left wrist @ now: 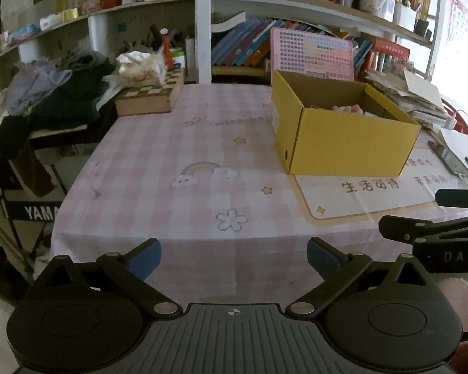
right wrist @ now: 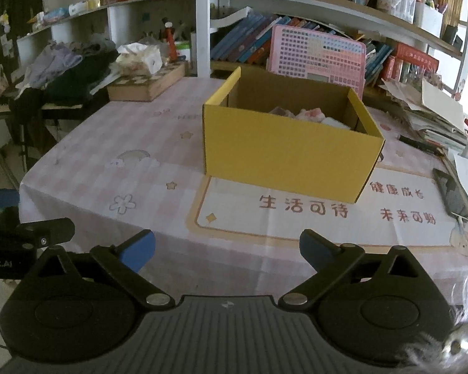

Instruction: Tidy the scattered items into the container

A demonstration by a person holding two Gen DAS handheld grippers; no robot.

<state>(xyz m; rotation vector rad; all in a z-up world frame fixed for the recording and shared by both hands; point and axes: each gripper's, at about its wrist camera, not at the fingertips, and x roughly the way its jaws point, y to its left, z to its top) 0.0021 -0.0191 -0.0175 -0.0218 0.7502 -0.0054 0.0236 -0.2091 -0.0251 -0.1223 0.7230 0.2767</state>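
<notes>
My left tool (left wrist: 234, 260) and right tool (right wrist: 227, 254) are both spread wide with nothing between the blue pads, hanging side by side over the near edge of the desk (left wrist: 171, 143) and tilted down toward it. The box (right wrist: 290, 155) sits well ahead on the white mat (right wrist: 327, 218), open at the top, with a few pale pink and white things (right wrist: 309, 114) already lying in its far corner.

The main risk I see is calling the job done too soon: the checked cloth in front of me looks bare, but a dark pen-like thing (right wrist: 421, 144) lies just right of the box, and I cannot tell whether it counts as one of the scattered items. Reaching for it would take my right tool close past the box wall, and a nudge could slide the light cardboard across the mat. The two tools are also close together, so swinging either one sideways could knock them against each other.
</notes>
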